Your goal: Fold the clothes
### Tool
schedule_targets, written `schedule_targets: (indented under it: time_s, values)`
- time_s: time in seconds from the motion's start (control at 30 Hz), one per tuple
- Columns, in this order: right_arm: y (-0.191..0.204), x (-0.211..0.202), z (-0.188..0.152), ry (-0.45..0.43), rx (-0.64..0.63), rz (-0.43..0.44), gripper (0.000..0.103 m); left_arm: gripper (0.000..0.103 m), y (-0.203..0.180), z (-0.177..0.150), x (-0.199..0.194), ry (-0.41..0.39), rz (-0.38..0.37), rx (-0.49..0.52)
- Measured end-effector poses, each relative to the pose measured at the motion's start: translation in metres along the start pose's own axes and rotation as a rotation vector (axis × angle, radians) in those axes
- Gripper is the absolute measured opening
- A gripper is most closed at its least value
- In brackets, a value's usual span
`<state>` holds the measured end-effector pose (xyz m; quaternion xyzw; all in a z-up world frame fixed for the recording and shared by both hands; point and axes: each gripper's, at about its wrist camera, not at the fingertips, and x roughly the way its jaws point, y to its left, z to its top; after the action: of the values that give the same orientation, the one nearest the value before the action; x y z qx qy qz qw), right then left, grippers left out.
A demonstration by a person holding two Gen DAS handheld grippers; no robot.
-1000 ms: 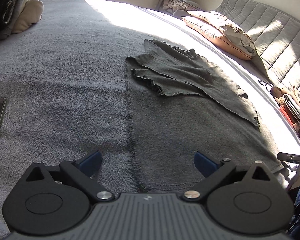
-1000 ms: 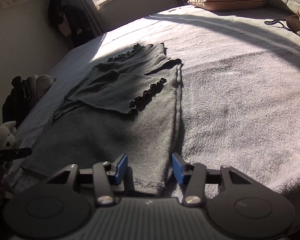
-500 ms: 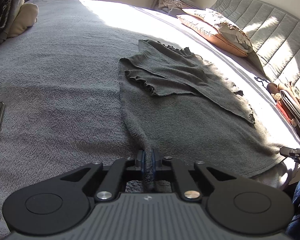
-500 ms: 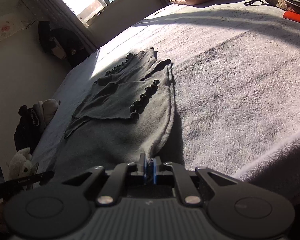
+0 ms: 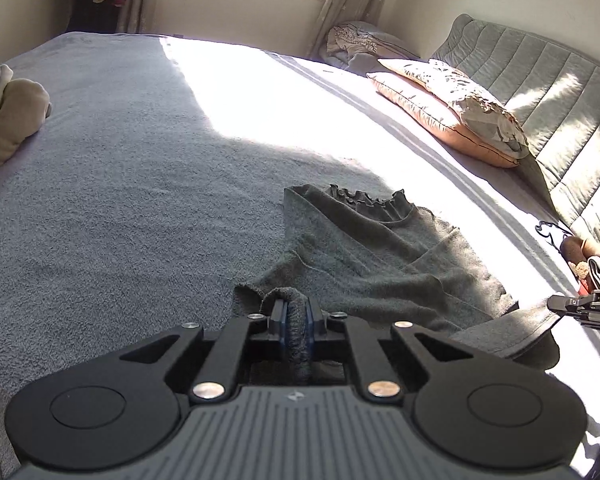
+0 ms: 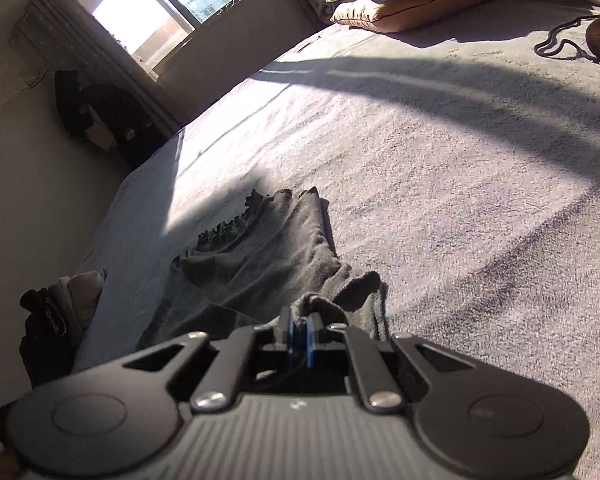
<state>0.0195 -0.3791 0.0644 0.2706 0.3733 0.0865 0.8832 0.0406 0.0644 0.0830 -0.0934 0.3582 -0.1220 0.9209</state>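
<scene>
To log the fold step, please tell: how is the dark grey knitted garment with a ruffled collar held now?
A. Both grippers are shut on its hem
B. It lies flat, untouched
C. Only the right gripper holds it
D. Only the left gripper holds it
A: the left gripper and the right gripper each have their blue pads pinched on a bunch of the dark grey knitted garment, whose hem is lifted off the grey bed cover.

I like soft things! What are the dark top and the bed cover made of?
The top looks like a soft, matte grey knit, maybe fleecy: it drapes, and its neckline is frilled. The bed cover looks like fuzzy terry or plush: nubbly pile, no shine.
</scene>
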Motion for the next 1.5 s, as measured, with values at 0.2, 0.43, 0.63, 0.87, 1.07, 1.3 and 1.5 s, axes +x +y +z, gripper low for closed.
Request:
schedule_targets:
  time_s: [0.2, 0.43, 0.63, 0.87, 1.07, 1.3, 1.5]
  values:
    - [-0.027, 0.049, 0.008, 0.055, 0.046, -0.07, 0.009, 0.018, 0.029, 0.005, 0.027, 0.02, 0.058, -0.067]
    - [-0.02, 0.033, 0.018, -0.017, -0.014, -0.052, 0.045, 0.055, 0.022, -0.001, 0.002, 0.018, -0.005, 0.136]
    - [-0.016, 0.022, 0.016, -0.019, -0.141, -0.103, 0.051, 0.066, 0.01, -0.026, -0.003, 0.092, -0.036, 0.402]
    - [0.003, 0.015, -0.001, 0.047, -0.478, -0.213, 0.064, 0.074, -0.003, -0.039, 0.012, 0.127, -0.023, 0.605]
    - [0.02, 0.04, -0.015, 0.118, -0.728, -0.251, 0.063, 0.074, -0.009, -0.031, 0.037, 0.097, 0.004, 0.674]
    - [0.038, 0.062, -0.006, 0.081, -0.832, -0.172, 0.005, 0.015, -0.004, -0.011, 0.043, 0.041, -0.011, 0.551]
    - [0.032, 0.067, 0.021, 0.013, -0.679, -0.191, 0.005, 0.01, 0.007, 0.006, 0.048, 0.013, -0.024, 0.36]
